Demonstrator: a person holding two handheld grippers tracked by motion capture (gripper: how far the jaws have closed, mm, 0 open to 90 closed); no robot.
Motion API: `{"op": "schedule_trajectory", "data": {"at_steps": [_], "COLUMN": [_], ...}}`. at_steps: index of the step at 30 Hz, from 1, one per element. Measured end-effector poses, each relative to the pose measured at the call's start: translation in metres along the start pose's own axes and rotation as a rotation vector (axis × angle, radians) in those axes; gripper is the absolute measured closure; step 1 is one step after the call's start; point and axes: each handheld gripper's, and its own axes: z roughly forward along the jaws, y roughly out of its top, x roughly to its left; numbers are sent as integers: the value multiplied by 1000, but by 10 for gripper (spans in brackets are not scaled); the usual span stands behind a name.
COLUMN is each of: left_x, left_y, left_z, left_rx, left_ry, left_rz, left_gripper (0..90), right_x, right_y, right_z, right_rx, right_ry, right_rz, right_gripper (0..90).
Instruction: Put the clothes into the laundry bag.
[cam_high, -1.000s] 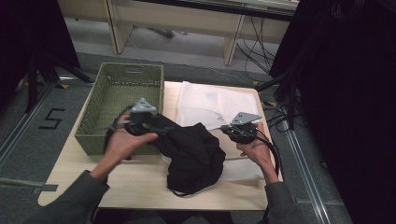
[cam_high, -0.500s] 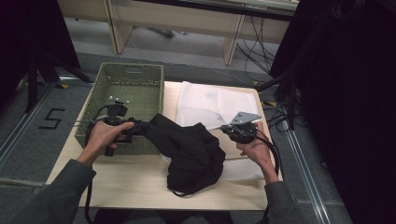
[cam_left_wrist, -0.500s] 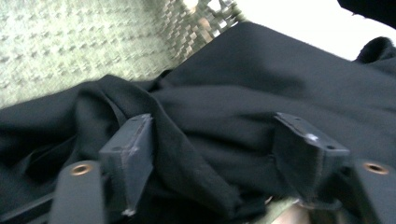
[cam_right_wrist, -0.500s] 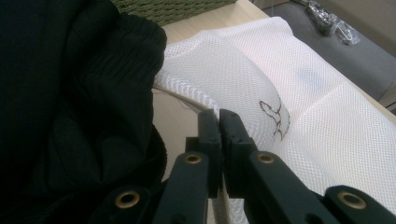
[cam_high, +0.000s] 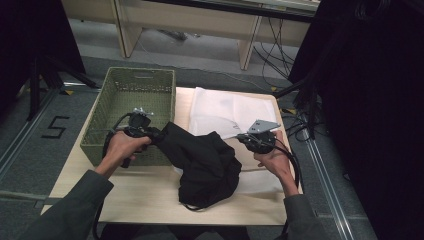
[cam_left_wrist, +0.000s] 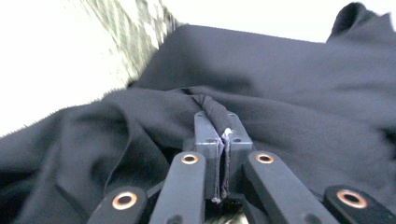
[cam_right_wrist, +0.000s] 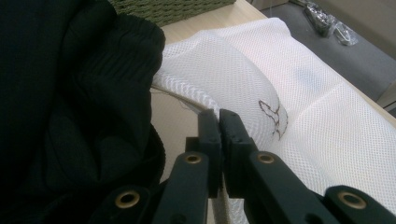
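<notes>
L claw (cam_left_wrist: 219, 140) just snapped shut on a fold of the black sweater (cam_high: 205, 162), which lies on the counter (cam_high: 140, 195) by the green basket (cam_high: 125, 95). R claw (cam_right_wrist: 219, 135) pinches the white mesh bag's (cam_right_wrist: 299, 93) edge, prob. to hold it open.

The high view looks forward and down from above the person's near side, taking in the whole pale wooden counter (cam_high: 150, 192), the grey floor beyond it and the forearms entering from the bottom edge. The left gripper view sits very close, looking along its own black jaws at the crumpled black cloth garment (cam_left_wrist: 289, 93), with the green woven basket (cam_left_wrist: 135, 28) blurred beyond. The right gripper view, equally close and low, faces along its jaws across the white mesh fabric bag (cam_right_wrist: 261, 79). All three views share the black garment; the basket too appears in each.
</notes>
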Motion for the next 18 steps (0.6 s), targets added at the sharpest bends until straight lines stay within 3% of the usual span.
{"op": "schedule_trajectory", "data": {"at_steps": [2,4,7,9,11,12,14,16,18], "left_x": [-7,-22,-60,-91,-123,-138,-168,-193,-206], "left_y": [9,20,32,38,39,36,26,9,-7], "left_z": [-18,-33,-46,-44,-33,-24,1,32,64], "left_rx": [-73,-154,-238,-256,-254,-243,-175,-97,-36], "left_ry": [-14,-54,-128,-188,-257,-288,-351,-375,-393], "left_rz": [14,34,105,153,196,213,266,307,314], "left_gripper": [869,869,869,869,869,869,868,867,866], "right_x": [0,-1,0,1,-1,0,-2,-2,-2], "right_y": [0,0,0,1,1,0,0,-1,-1], "right_z": [0,0,0,-1,-1,-2,-1,-2,-1], "right_rx": [-4,-5,-1,-3,-5,1,-12,-12,-15], "right_ry": [-1,-2,-6,-9,-3,-7,-1,-12,3], "right_rz": [-7,-4,17,27,6,33,16,14,15], "right_gripper": [888,888,888,888,889,888,888,889,889]}}
